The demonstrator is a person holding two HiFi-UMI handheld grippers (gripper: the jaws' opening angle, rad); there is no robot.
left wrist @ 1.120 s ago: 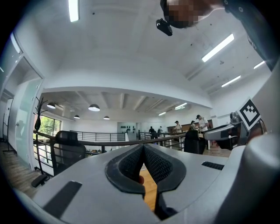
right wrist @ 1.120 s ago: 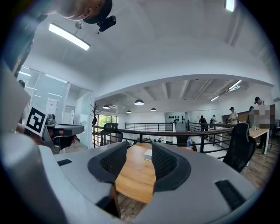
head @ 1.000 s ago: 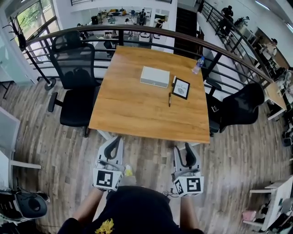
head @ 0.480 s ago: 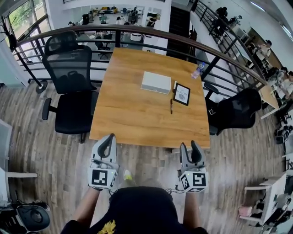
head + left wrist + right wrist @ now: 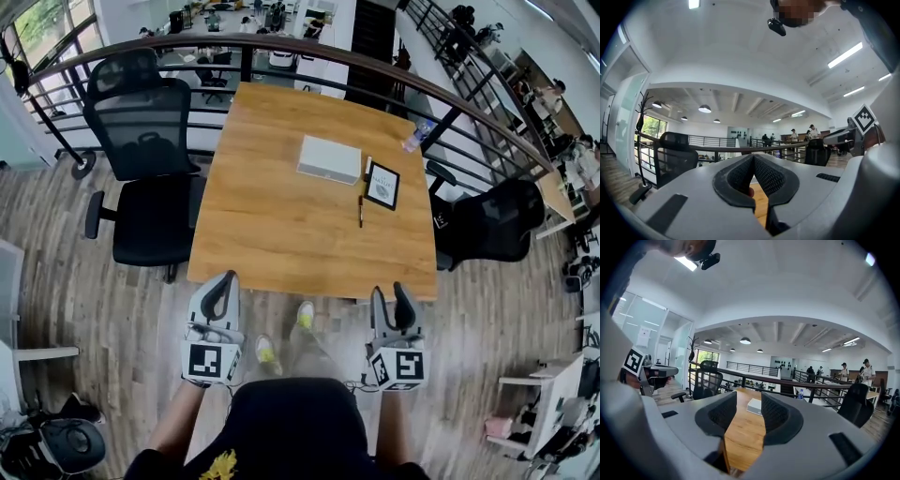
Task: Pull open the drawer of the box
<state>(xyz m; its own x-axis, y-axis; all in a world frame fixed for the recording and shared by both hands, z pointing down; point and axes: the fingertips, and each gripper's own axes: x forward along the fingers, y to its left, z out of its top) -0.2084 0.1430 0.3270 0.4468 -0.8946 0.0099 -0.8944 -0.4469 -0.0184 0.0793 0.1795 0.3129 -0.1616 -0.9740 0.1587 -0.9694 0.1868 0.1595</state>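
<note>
The white box (image 5: pixel 330 158) lies flat on the far half of the wooden table (image 5: pixel 281 234); I cannot make out its drawer from here. It also shows small between the right jaws as the white box (image 5: pixel 753 406), far ahead. My left gripper (image 5: pixel 225 279) hovers at the table's near edge on the left, its pads meeting at the tips, with nothing in the left gripper (image 5: pixel 753 159). My right gripper (image 5: pixel 392 291) hangs at the near edge on the right, open. The right gripper (image 5: pixel 748 401) has just been closing a little, with nothing between its jaws.
A framed card (image 5: pixel 382 184) and a pen (image 5: pixel 360 211) lie right of the box, with a bottle (image 5: pixel 415 136) at the far right corner. Black office chairs stand at the left (image 5: pixel 145 178) and right (image 5: pixel 492 225). A curved railing (image 5: pixel 281 45) runs behind the table.
Both grippers have come forward to the table's near edge. The person's feet have stepped forward and now show between the grippers.
</note>
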